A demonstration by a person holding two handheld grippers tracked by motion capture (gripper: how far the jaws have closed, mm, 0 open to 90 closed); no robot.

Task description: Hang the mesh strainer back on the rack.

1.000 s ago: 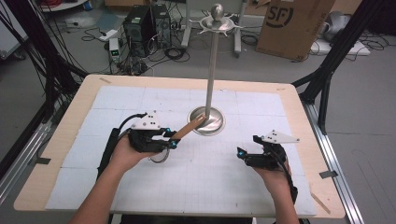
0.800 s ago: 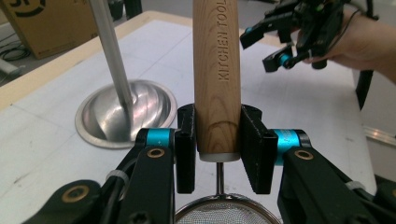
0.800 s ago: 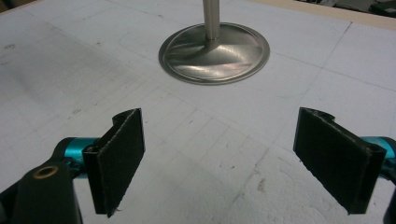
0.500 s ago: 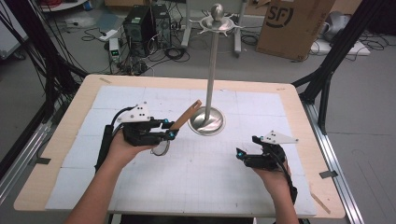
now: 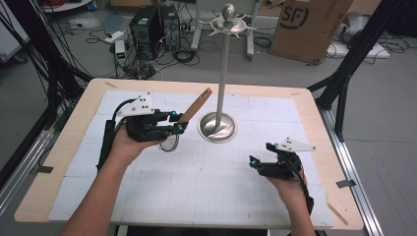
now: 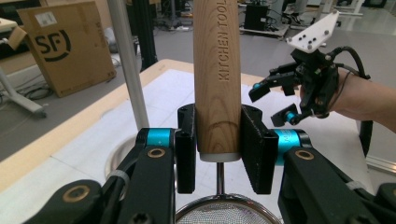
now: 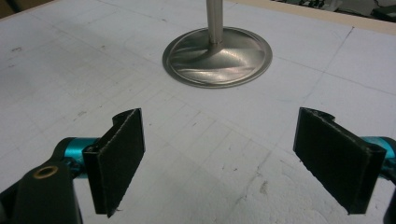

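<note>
The left gripper (image 5: pixel 178 123) has its jaws clenched on the wooden handle (image 6: pixel 217 74) of a small strainer, just left of the base (image 5: pixel 218 127) of the metal stand, the handle tilting up toward the stand's pole (image 5: pixel 223 73); in the left gripper view the pads press both flanks of the handle near its lower end, right above the metal ferrule, and the mesh bowl (image 6: pixel 222 215) hangs below the jaws, its rim just visible; the right gripper (image 5: pixel 256 164) waits with its jaws spread wide and nothing between them, well to the right of and nearer the person than the stand's base, low over the white mat (image 5: pixel 206 182). The strainer looks light and stiff; the handle is smooth, rounded wood, so it may twist between flat pads, and the bowl end probably pulls it nose-down; a hold near the ferrule, as now, seems best, since it sits close to the balance point; the fine mesh likely dents easily and is no place to grip; the hooks at the stand's crown (image 5: pixel 228 23) suggest a hanging spot, though whether the handle's far end has a loop cannot be told.
</note>
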